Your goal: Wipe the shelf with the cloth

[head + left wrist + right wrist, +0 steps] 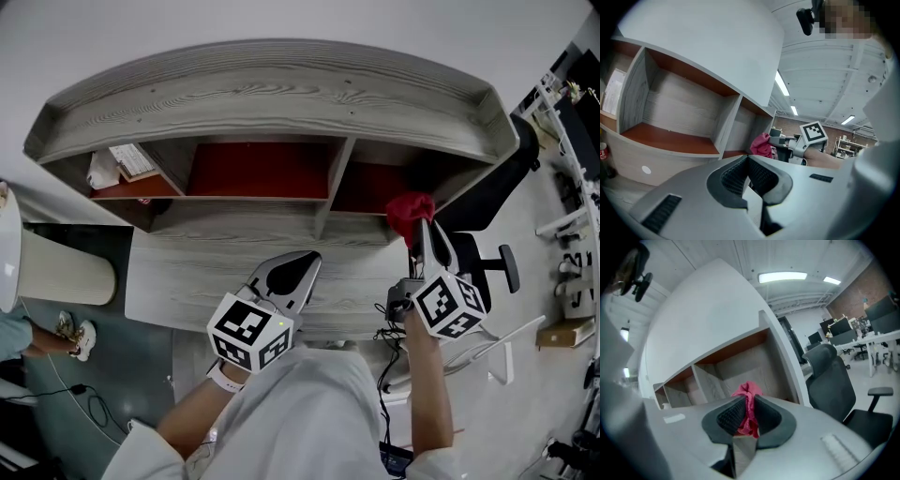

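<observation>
Cloth (pixel 748 391) lower half hidden between right tongs (pixel 749 404); papers (pixel 120 164) in shelf (pixel 272 103) too small to read.

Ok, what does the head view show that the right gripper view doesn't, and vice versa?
Only the head view: the left gripper and someone's shoes on the floor at left. Only the right gripper view: a ceiling light and monitors on desks. Both: the shelf, the black office chair, and the right gripper shut on the red cloth.
</observation>
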Demonstrator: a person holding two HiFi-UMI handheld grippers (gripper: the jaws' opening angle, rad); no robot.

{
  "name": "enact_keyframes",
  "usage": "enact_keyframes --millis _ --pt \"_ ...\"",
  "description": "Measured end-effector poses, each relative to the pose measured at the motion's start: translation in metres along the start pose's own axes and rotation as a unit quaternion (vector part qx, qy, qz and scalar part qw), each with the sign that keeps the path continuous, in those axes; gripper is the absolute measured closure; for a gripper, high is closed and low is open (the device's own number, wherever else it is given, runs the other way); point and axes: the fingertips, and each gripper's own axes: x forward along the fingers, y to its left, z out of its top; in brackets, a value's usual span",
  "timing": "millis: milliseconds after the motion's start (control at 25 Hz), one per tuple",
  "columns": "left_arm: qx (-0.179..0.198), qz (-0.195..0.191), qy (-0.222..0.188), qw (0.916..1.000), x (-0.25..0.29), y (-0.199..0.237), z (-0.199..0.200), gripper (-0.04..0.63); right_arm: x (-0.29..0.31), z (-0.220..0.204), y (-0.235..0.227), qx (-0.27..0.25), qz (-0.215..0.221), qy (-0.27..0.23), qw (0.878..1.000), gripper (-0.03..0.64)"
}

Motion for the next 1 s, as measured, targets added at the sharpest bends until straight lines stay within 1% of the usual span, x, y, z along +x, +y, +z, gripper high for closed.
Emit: enact_keyframes --millis 160,280,400,600,720,800,1000 --pt "0.004 0.008 -0.008 0.9999 -0.004 0.001 0.004 0.589 -0.026 0.003 0.021 -0.097 0.042 0.000 0.994 0.552" --pt "0.007 0.014 -0.011 0.9998 -0.007 0.003 0.006 0.589 -0.044 0.001 0.029 -0.134 0.066 0.003 0.989 0.552" --pt "0.007 0.019 -0.010 0.9998 -0.010 0.005 0.004 0.589 -0.058 -0.004 0.034 -0.160 0.082 0.011 0.984 0.552" --pt "0.008 0.026 -0.012 0.9995 -0.017 0.007 0.002 0.589 -0.080 -0.018 0.037 -0.206 0.076 0.023 0.975 0.552" --pt "0.021 0.032 -0.010 0.9992 -0.021 0.006 0.000 0.589 -0.089 -0.034 0.035 -0.231 0.077 0.037 0.969 0.552" --pt "0.026 0.033 -0.009 0.9991 -0.023 0.004 -0.002 0.589 -0.092 -0.041 0.033 -0.237 0.074 0.044 0.968 0.552" --pt "0.028 0.036 -0.011 0.9989 -0.026 0.003 -0.004 0.589 -0.091 -0.054 0.031 -0.228 0.067 0.046 0.970 0.552"
